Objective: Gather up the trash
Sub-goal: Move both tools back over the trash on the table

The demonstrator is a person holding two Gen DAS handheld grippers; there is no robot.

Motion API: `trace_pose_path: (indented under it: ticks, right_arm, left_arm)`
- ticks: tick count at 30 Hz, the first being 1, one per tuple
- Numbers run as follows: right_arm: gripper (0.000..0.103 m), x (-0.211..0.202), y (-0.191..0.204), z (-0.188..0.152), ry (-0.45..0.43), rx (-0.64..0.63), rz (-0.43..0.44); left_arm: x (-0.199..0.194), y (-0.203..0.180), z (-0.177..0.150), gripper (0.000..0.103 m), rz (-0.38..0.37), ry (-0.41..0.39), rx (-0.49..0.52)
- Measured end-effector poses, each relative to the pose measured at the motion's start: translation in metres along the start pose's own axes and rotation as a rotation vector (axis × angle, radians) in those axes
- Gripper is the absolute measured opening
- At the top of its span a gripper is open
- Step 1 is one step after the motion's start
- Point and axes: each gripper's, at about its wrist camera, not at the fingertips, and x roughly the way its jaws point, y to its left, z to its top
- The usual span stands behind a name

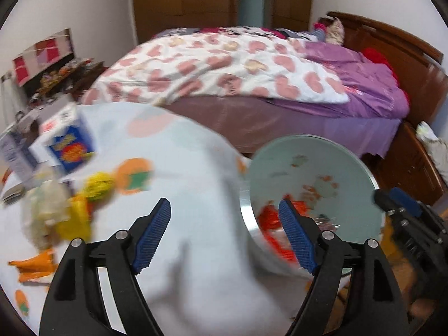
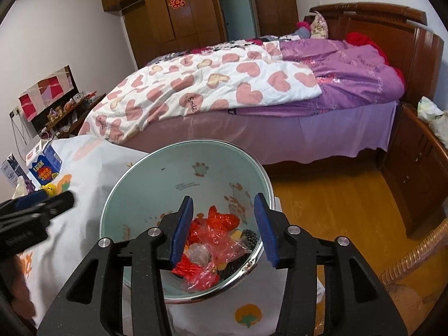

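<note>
Wrappers point(image 2: 215, 240), red and crumpled, fill pale-green bin point(image 2: 156, 184).

Home bedroom. Big bed point(image 2: 252, 89) with heart-print quilt point(image 2: 207, 86) and purple cover, carved wooden headboard point(image 2: 392, 25) far right. Brown wardrobe point(image 2: 168, 11) on far wall with red paper ornament point(image 2: 175, 1). Cluttered shelf point(image 2: 67, 112) far left, wood floor point(image 2: 330, 196), wicker chair point(image 2: 414, 263) near right.

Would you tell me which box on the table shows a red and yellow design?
The blue box with white top; the neighbouring grey-white box lacks one.
</note>
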Motion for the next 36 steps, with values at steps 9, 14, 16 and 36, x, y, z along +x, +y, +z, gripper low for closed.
trace_pose_path:
  ticks: [9, 14, 16, 36]
  right_arm:
    - [0.045, -0.007, 0.03, -0.008, 0.011, -0.02, 0.045]
    - [0.045, -0.018, 0.051, -0.009, 0.0, -0.056, 0.061]
    - [0.045, -0.022, 0.059, -0.009, -0.003, -0.067, 0.067]
    - [0.045, -0.036, 0.179, -0.032, 0.03, -0.221, 0.203]
  left_arm:
    - [-0.029, 0.077, -0.033, 0.078, 0.109, 0.009, -0.081]
    - [-0.039, 0.089, -0.047, 0.078, 0.099, 0.014, -0.099]
    - [-0.044, 0.094, -0.049, 0.078, 0.1, 0.007, -0.102]
    - [-0.093, 0.212, -0.107, 0.079, 0.233, -0.006, -0.274]
